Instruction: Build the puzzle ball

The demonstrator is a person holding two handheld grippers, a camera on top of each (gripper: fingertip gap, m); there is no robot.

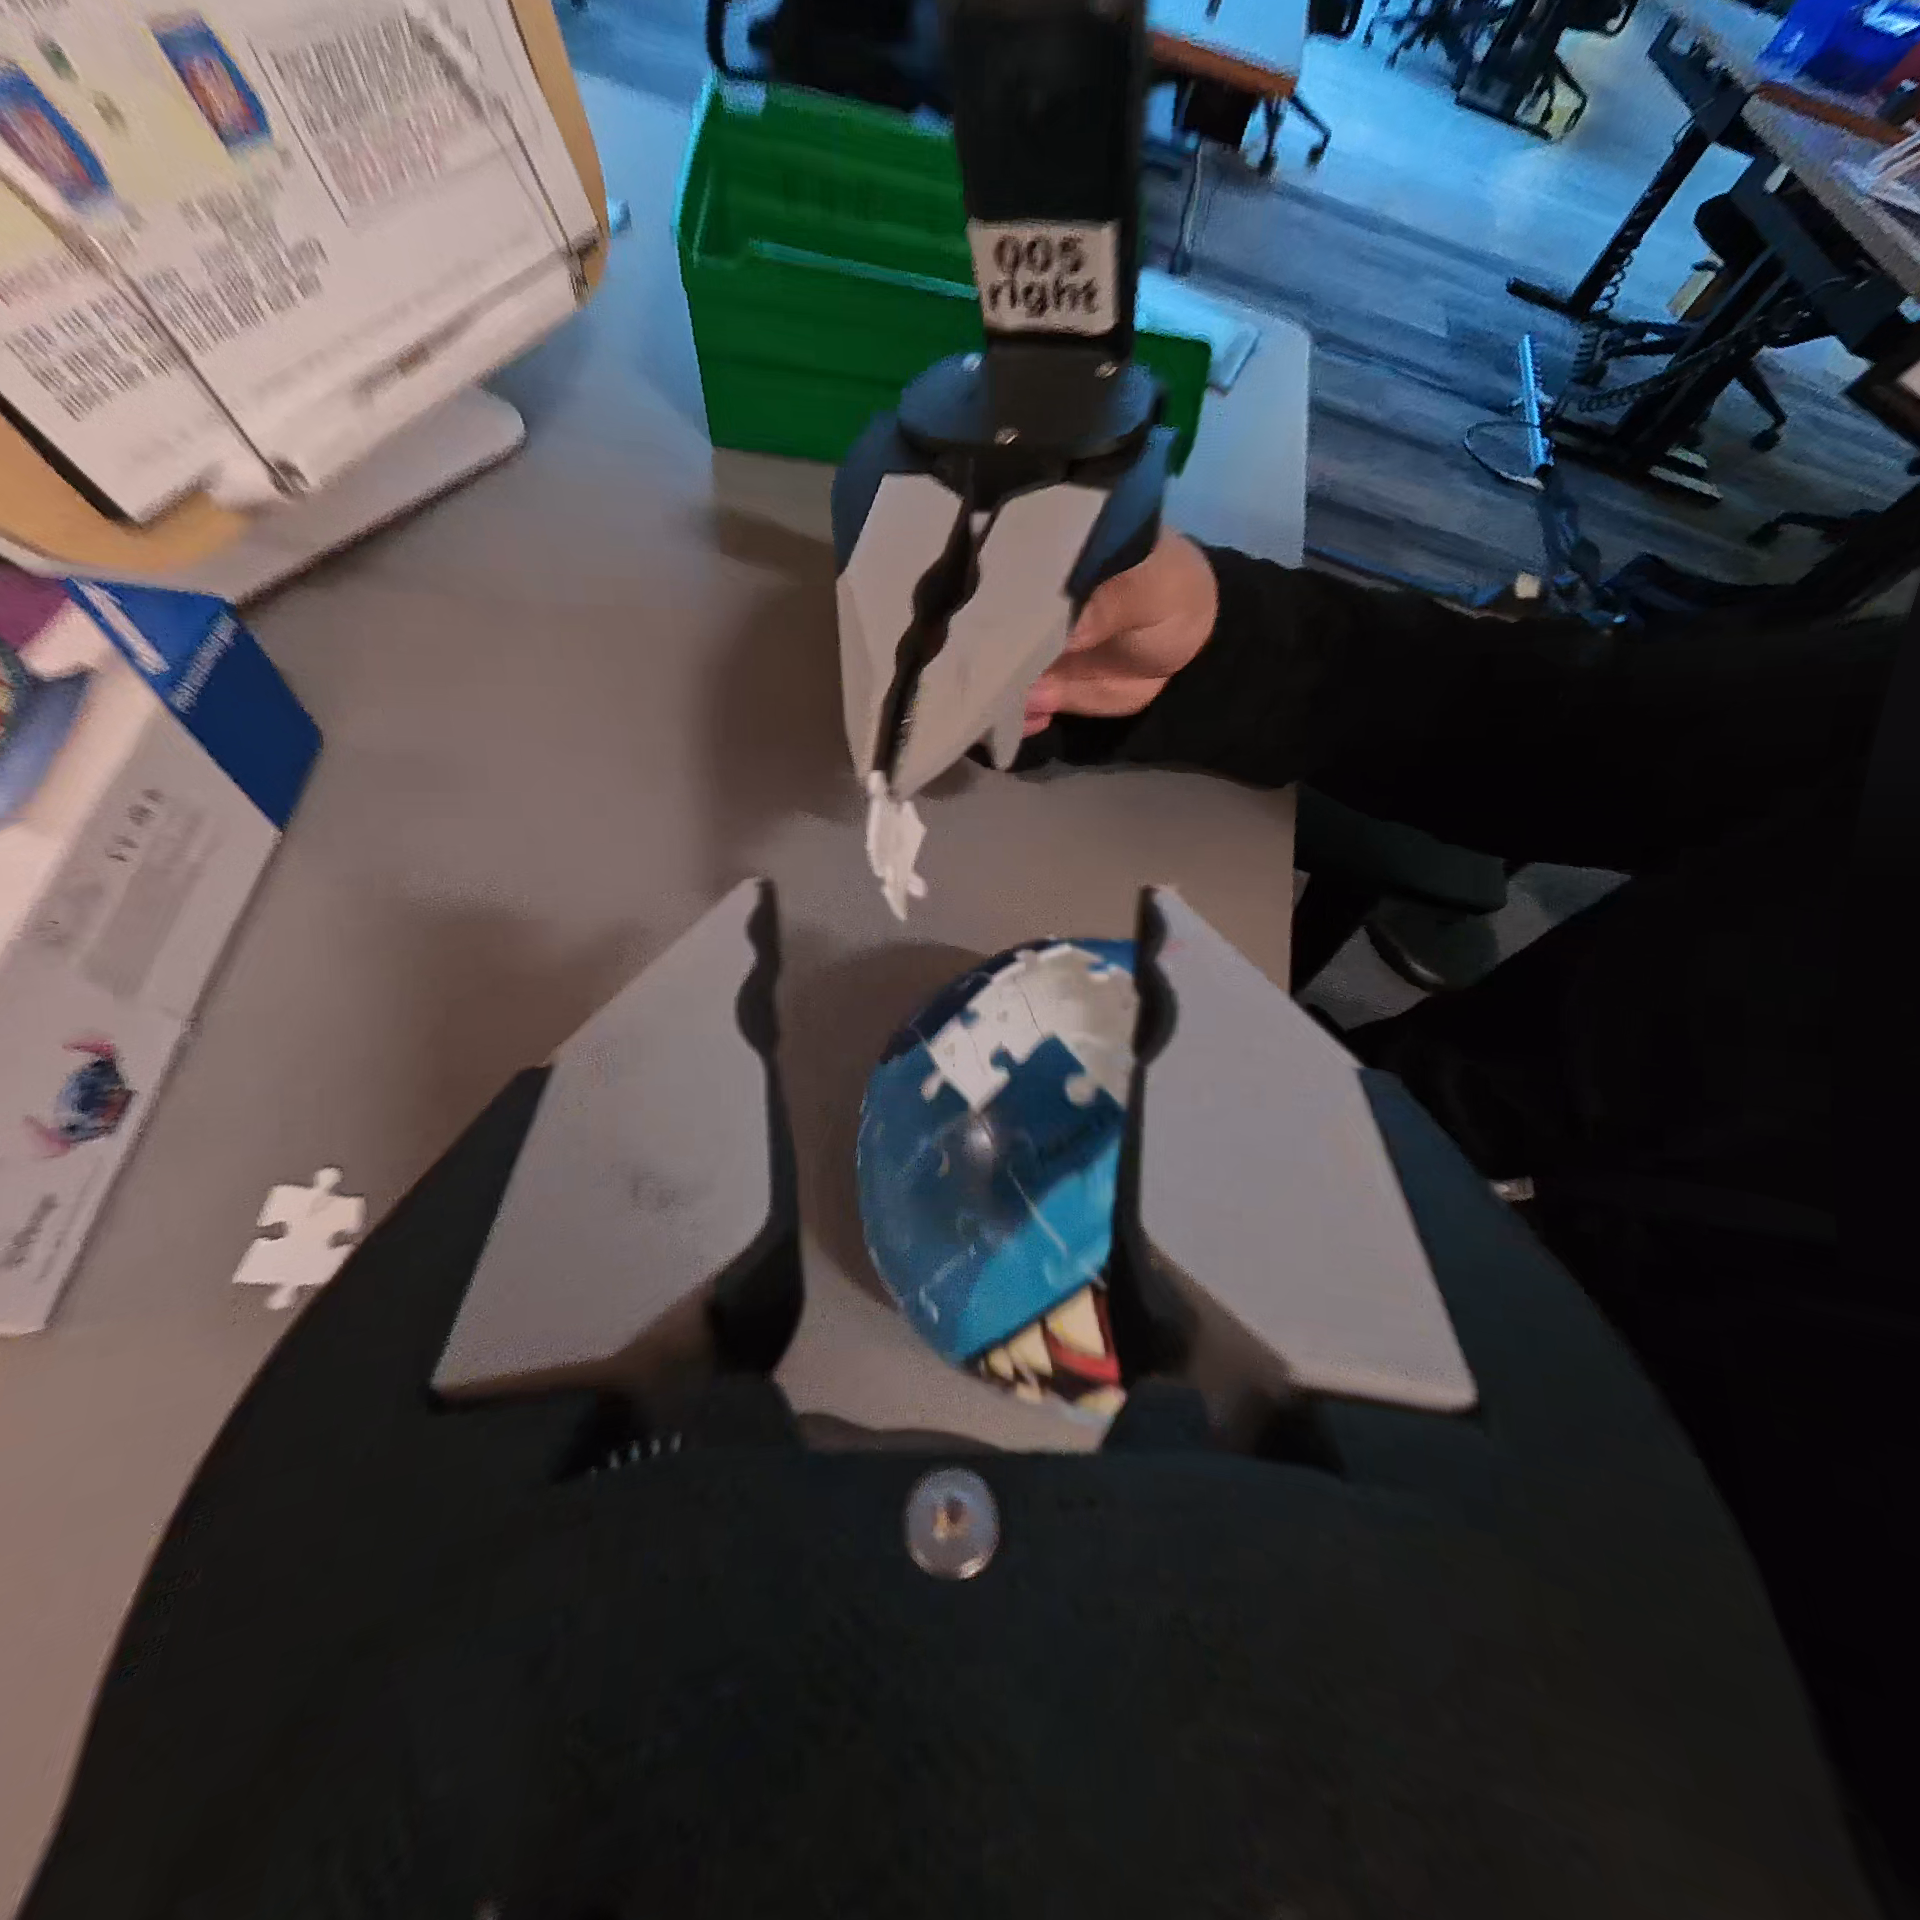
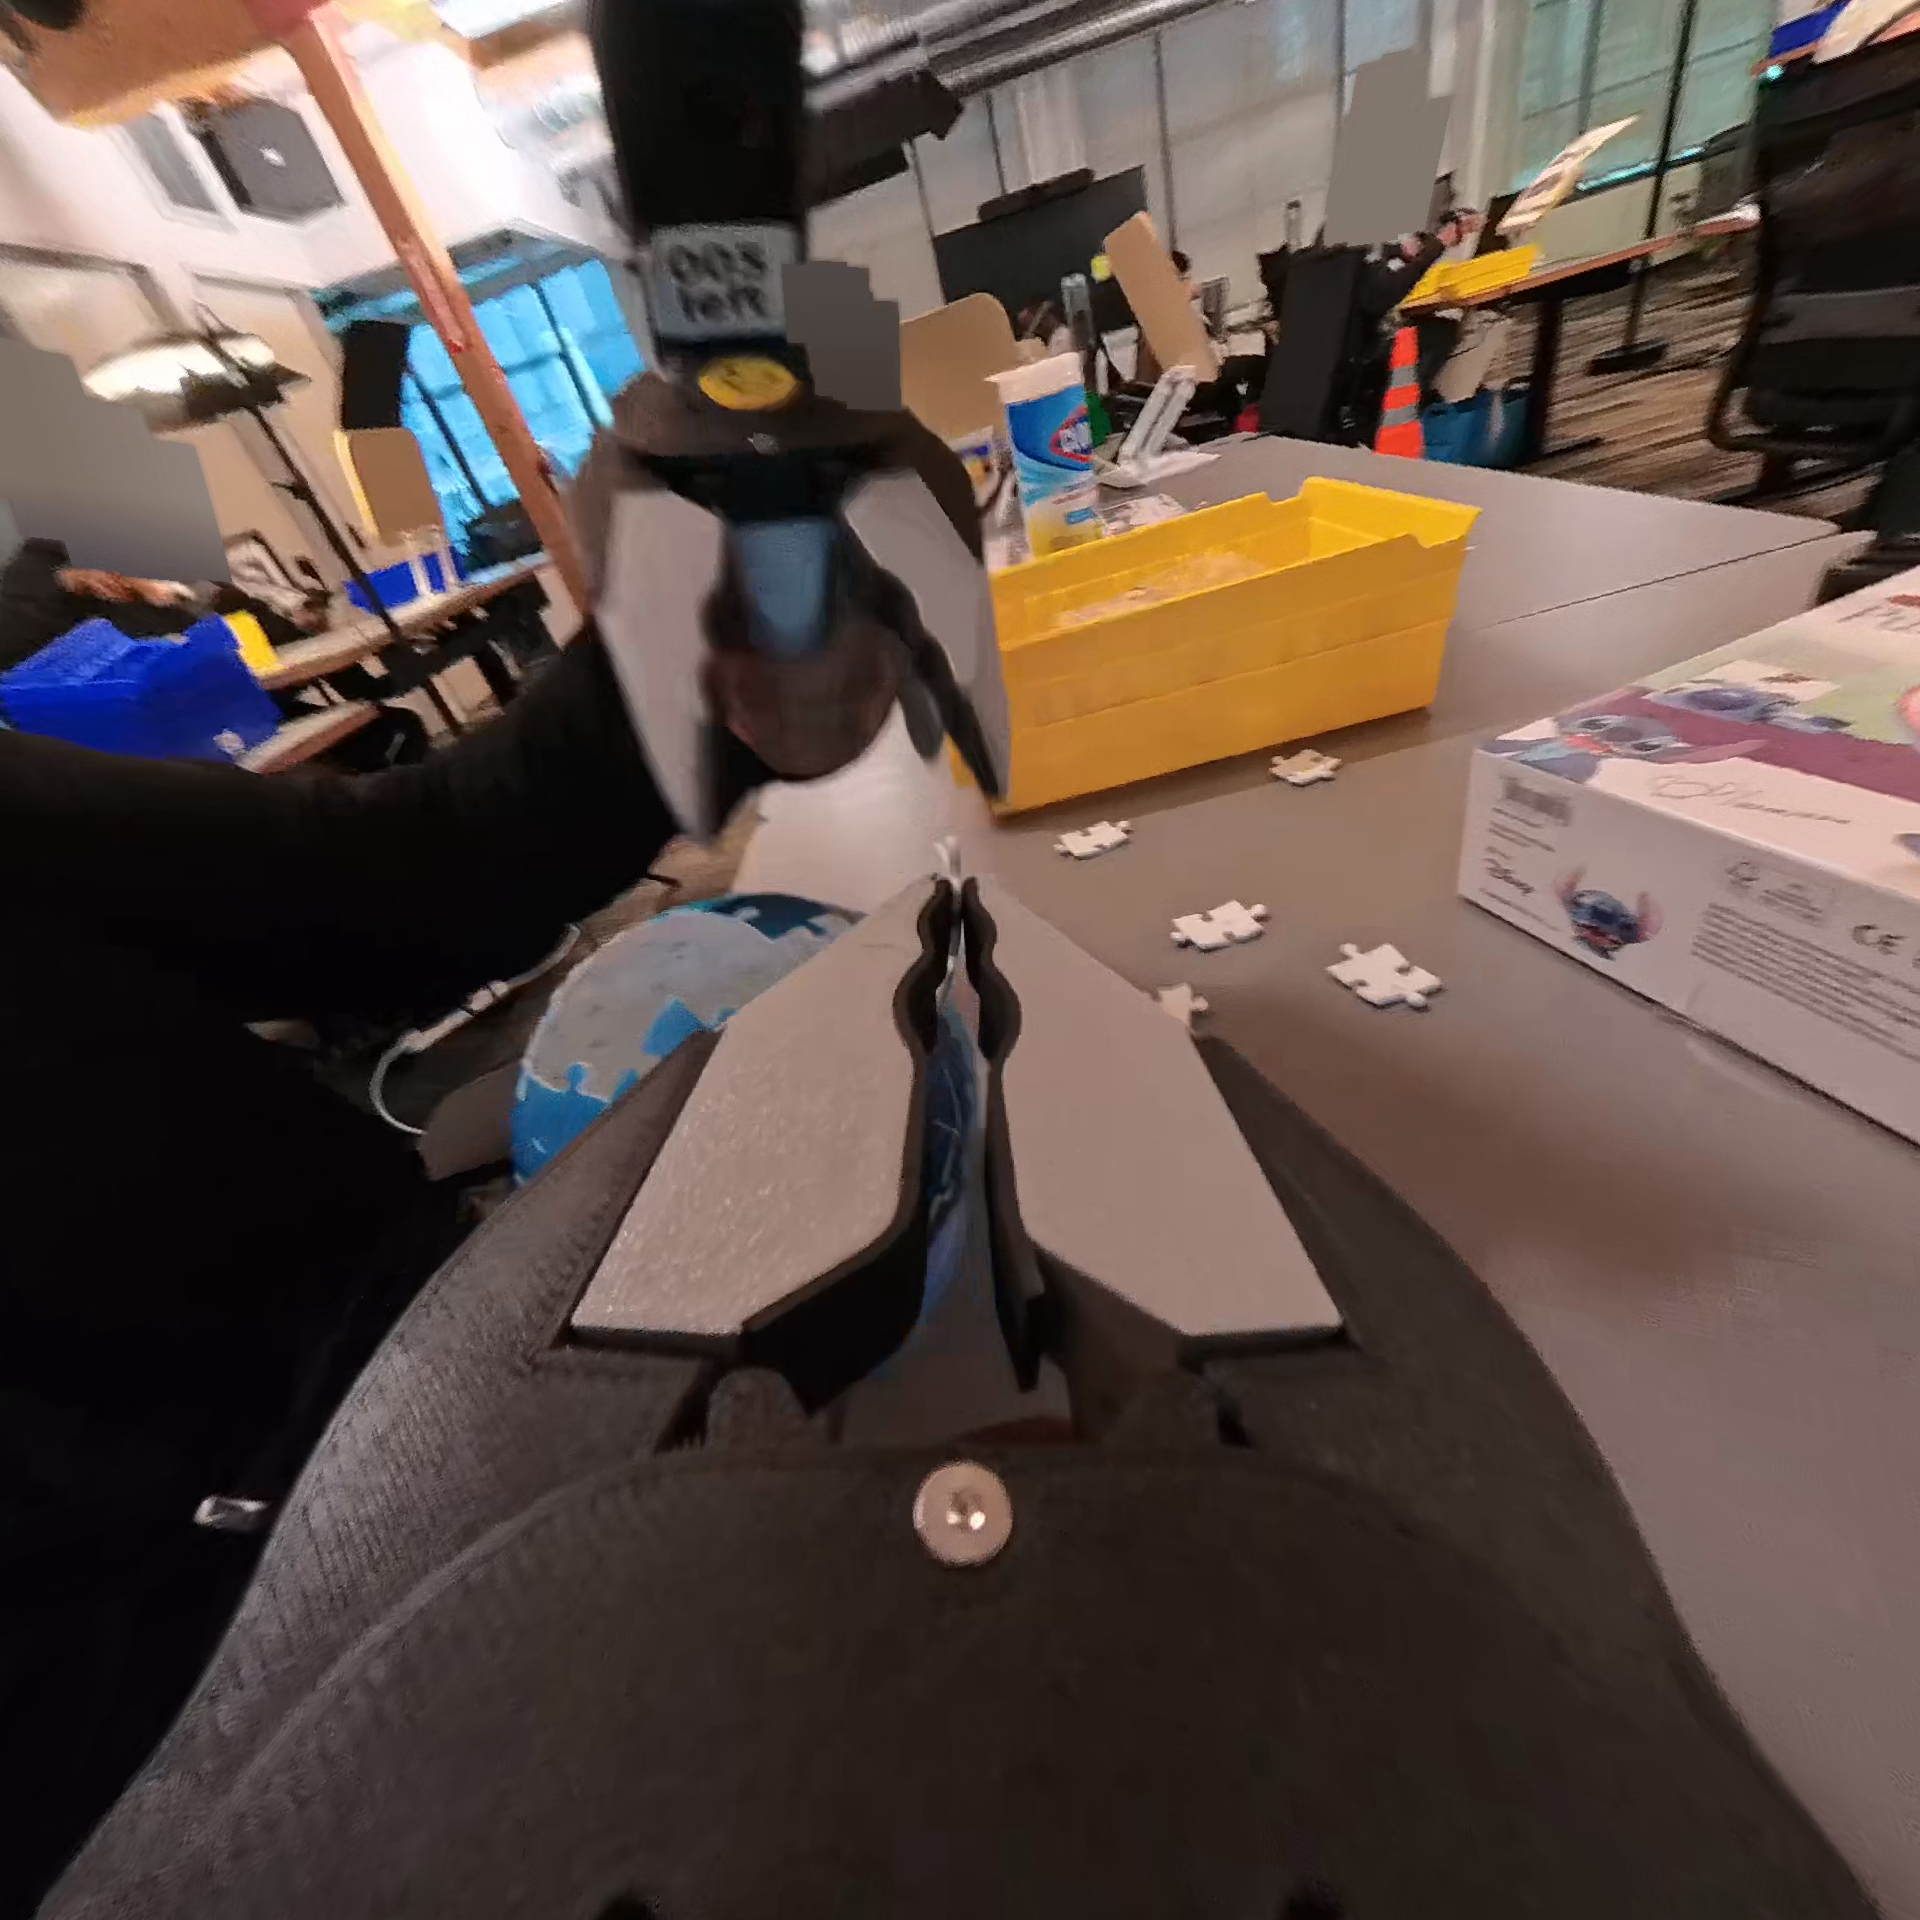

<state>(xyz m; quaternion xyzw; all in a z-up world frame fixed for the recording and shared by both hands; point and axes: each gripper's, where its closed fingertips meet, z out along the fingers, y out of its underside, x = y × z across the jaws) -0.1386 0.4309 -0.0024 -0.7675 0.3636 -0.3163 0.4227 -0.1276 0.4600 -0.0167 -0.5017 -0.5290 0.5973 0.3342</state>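
The partly built puzzle ball (image 1: 997, 1153) is blue with a white patch on top and rests on the grey table (image 1: 540, 727). My left gripper (image 1: 956, 904) is open, its jaws wide on both sides of the ball, and the ball lies close against the right-hand finger (image 1: 1247, 1164). My right gripper (image 2: 956, 883) is shut on a white puzzle piece (image 1: 896, 842), which hangs from its tips just beyond and above the ball. In the right wrist view the ball (image 2: 644, 1018) sits low left, and the open left gripper (image 2: 847, 800) hovers over it.
A puzzle box (image 2: 1714, 852) lies on the table, also seen in the left wrist view (image 1: 104, 935). Loose white pieces (image 2: 1216, 925) (image 2: 1382, 977) (image 1: 301, 1236) are scattered on the table. A yellow bin (image 2: 1226, 644), a green bin (image 1: 831, 291) and printed sheets (image 1: 260, 208) stand farther back. There is about 4 cm between the tips of the two grippers.
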